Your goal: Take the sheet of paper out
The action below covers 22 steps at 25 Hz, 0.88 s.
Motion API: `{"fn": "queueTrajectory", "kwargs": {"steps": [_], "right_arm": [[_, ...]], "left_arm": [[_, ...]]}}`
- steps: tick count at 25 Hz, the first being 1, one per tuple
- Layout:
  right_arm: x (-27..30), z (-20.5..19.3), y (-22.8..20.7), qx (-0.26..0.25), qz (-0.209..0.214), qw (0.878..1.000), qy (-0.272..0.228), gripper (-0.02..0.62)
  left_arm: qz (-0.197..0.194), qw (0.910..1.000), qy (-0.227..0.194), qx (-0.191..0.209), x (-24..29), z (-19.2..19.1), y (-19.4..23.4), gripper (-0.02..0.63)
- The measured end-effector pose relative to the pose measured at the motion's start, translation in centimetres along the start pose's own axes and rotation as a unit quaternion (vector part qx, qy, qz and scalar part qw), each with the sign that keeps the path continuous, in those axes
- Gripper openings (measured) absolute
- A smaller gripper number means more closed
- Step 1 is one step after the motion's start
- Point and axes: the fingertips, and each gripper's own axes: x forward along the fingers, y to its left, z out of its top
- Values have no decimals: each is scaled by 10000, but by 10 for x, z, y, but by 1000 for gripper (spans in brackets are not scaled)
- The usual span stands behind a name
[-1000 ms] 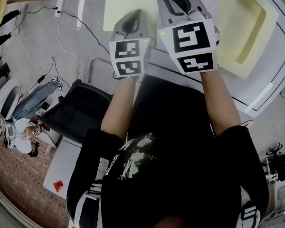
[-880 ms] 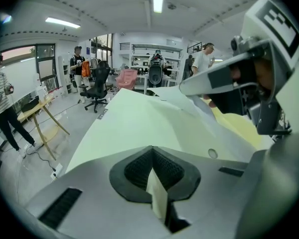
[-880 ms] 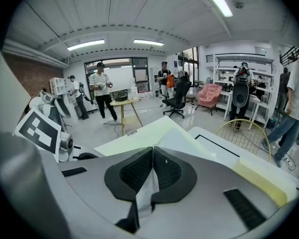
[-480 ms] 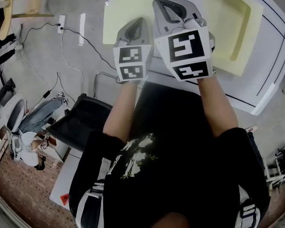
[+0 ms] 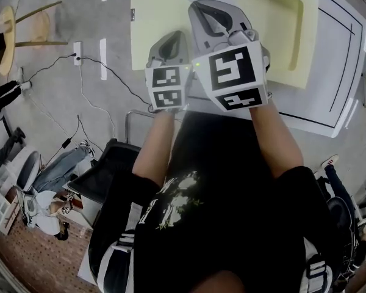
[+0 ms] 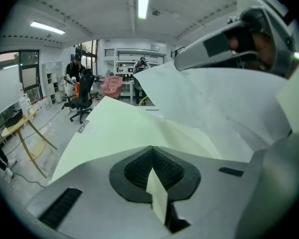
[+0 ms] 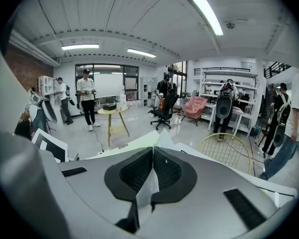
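Note:
My left gripper is shut on a pale yellow folder-like sheet that hangs out over the floor. In the left gripper view the yellow sheet runs forward from the closed jaws of the left gripper. The white sheet of paper rises just to its right. My right gripper is close beside the left and a little higher. It is shut on the white paper, pinched between the pads of the right gripper. Both are held up at chest height.
A white table with black lines lies ahead on the right, with a pale yellow tray-like piece on it. Below left are a black office chair, floor cables and a wooden stool. People stand across the room.
Both grippers stay shut and side by side and have shifted slightly left in the head view. More of the yellow sheet and the white table now shows above them.

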Motion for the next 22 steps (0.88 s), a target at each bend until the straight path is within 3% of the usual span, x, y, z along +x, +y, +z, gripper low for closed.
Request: {"fn": "queueTrajectory", "kwargs": {"steps": [14,22], "right_arm": [[-56,25,-24,-90,-357,9981,-494,7],[-89,22,-60,-123,-547,9963,-648,6]], "left_arm": [[-92,9993,-267,253,-9,20,-37,-11],[-199,9979,-510,359,-9,41,-86,-11]]}}
